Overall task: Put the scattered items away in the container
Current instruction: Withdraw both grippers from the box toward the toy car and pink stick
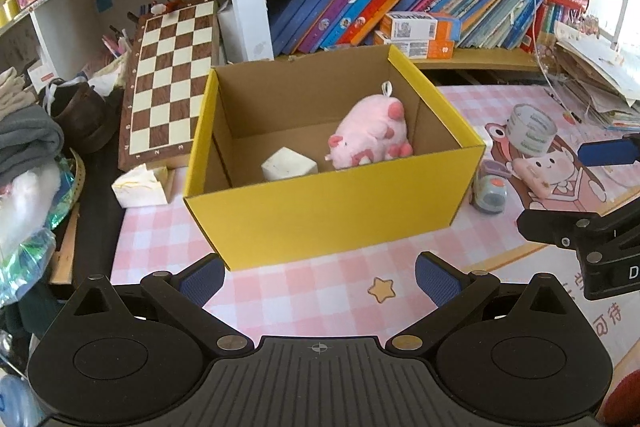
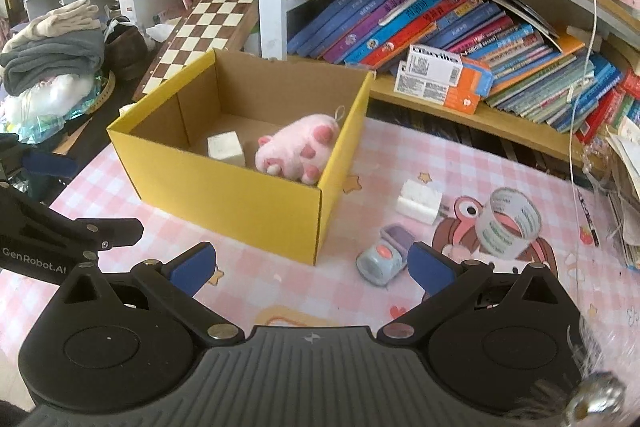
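A yellow cardboard box [image 1: 320,211] [image 2: 224,195] stands open on the pink checked mat. Inside it lie a pink plush pig [image 1: 370,135] [image 2: 296,147] and a white cube [image 1: 289,165] [image 2: 226,147]. On the mat to the box's right lie a small grey-and-purple toy [image 1: 490,185] [image 2: 382,255], a white charger block [image 2: 418,201], a pink eraser-like block [image 1: 534,175] and a clear tape roll [image 1: 530,129] [image 2: 508,223]. My left gripper [image 1: 318,281] is open and empty in front of the box. My right gripper [image 2: 310,269] is open and empty, its right finger beside the grey toy.
A chessboard [image 1: 168,83] leans left of the box, with a crumpled white tissue pack [image 1: 140,187] below it. Leaning books [image 2: 440,23] fill the shelf behind. Folded clothes [image 2: 52,55] pile at the left. Papers [image 1: 600,79] stack at the right edge.
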{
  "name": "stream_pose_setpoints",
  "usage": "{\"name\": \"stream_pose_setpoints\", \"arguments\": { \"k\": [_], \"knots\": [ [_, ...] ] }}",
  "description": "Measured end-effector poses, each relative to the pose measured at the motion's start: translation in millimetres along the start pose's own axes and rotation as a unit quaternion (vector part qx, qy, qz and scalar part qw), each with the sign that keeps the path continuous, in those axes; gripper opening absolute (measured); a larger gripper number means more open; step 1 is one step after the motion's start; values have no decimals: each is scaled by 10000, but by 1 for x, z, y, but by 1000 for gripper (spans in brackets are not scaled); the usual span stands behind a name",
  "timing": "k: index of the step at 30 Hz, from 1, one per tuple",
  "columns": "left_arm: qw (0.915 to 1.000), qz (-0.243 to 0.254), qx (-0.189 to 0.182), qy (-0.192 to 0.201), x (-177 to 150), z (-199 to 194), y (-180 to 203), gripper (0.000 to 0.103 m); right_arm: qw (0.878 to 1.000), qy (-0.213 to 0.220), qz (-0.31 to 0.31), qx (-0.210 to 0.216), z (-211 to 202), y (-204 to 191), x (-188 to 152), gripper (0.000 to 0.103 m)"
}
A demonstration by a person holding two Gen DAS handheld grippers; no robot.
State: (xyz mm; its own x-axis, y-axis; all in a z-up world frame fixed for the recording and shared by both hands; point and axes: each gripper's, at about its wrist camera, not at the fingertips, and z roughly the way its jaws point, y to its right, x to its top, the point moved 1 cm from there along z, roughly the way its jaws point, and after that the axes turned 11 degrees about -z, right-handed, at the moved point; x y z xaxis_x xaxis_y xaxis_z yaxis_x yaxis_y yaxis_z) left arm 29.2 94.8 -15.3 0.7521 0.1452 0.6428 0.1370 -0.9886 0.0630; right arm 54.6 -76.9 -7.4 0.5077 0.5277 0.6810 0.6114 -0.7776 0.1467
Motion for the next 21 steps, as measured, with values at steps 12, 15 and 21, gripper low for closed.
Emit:
{"name": "stream_pose_setpoints", "arguments": {
  "k": [12,15,21],
  "knots": [
    [9999,64,77,-101,-9,-2,27,103,9999,-9,144,30,-10,25,-23,103],
    [9999,80,89,-120,-10,-2,37,103,9998,-8,179,30,-13,33,-28,103],
    [9997,125,82,-174,-13,1,58,103,9997,-38,241,32,-17,50,-41,103]
  ]
}}
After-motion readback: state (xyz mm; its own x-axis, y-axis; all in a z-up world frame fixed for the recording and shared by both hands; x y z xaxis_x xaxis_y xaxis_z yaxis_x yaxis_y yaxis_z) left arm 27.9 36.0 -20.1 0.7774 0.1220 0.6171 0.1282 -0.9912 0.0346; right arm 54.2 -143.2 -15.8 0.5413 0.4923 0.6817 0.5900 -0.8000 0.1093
